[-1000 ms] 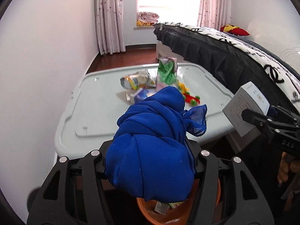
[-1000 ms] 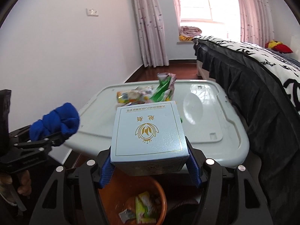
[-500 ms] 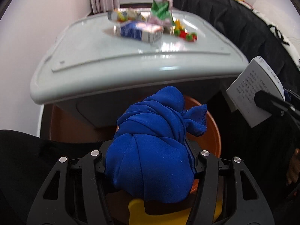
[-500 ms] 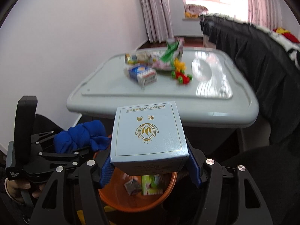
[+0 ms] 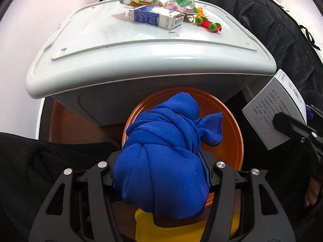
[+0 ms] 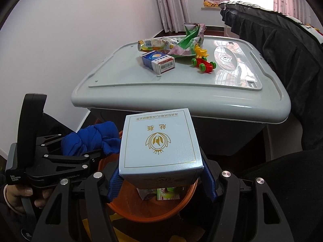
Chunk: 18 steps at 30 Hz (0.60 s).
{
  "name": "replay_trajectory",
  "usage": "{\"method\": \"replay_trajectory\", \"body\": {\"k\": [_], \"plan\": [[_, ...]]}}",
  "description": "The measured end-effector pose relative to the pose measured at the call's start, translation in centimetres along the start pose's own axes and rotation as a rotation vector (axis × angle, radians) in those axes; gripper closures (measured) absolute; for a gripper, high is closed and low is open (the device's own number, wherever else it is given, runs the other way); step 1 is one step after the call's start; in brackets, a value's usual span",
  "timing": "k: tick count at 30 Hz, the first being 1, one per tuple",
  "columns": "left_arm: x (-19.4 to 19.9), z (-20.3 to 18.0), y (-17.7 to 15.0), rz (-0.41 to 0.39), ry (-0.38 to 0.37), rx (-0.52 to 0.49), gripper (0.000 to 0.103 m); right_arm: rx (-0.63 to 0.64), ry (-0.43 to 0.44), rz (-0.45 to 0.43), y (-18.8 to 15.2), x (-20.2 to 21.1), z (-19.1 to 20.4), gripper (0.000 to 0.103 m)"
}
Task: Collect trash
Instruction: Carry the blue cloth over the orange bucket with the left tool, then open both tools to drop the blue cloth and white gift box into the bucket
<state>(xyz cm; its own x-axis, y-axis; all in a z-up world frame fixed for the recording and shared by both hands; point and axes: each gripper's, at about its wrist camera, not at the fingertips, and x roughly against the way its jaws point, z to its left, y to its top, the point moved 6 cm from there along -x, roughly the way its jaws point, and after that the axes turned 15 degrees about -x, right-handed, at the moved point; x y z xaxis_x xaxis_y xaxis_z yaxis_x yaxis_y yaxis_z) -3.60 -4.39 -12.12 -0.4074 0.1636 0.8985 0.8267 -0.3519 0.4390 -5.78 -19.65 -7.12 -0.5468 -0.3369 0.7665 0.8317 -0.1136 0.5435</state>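
My left gripper (image 5: 161,173) is shut on a knotted blue cloth (image 5: 165,161), held over the orange bin (image 5: 232,125) on the floor. The same blue cloth (image 6: 90,139) shows at the left of the right wrist view. My right gripper (image 6: 161,179) is shut on a pale blue box (image 6: 159,145) with a gold emblem, above the orange bin (image 6: 153,211), which holds several wrappers. That box (image 5: 276,109) appears at the right edge of the left wrist view.
A grey plastic lid (image 6: 181,88) forms a low table behind the bin. On it lie a blue-and-white carton (image 6: 159,61), a yellow snack bag (image 6: 153,43), a green wrapper (image 6: 189,40) and a red toy car (image 6: 203,63). A black-draped bed (image 6: 282,46) stands to the right.
Both grippers sank and tipped downward from the table's level to just above the orange bin, each keeping its load. The bin now fills the view under the cloth and the box.
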Motion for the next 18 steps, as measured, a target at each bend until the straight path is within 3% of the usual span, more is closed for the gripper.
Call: {"method": "replay_trajectory", "body": {"k": [10, 11, 12, 13, 14, 18], "plan": [[1.2, 0.0, 0.7, -0.039, 0.022, -0.014, 0.047, 0.012, 0.007, -0.015, 0.1, 0.9, 0.3, 0.039], [1.4, 0.0, 0.7, -0.045, 0.030, -0.018, 0.043, 0.014, 0.010, -0.018, 0.2, 1.0, 0.3, 0.039], [1.5, 0.0, 0.8, -0.044, 0.044, -0.022, 0.030, 0.016, 0.010, -0.020, 0.2, 1.0, 0.3, 0.037], [1.5, 0.0, 0.8, -0.042, 0.058, -0.024, 0.020, 0.017, 0.019, -0.013, 0.2, 0.8, 0.3, 0.023], [1.4, 0.1, 0.8, -0.038, 0.075, -0.024, 0.010, 0.013, 0.017, -0.008, 0.3, 0.7, 0.2, 0.016], [1.2, 0.7, 0.5, -0.021, 0.078, 0.002, 0.010, -0.054, 0.016, -0.041, 1.0, 1.1, -1.0, 0.015]]}}
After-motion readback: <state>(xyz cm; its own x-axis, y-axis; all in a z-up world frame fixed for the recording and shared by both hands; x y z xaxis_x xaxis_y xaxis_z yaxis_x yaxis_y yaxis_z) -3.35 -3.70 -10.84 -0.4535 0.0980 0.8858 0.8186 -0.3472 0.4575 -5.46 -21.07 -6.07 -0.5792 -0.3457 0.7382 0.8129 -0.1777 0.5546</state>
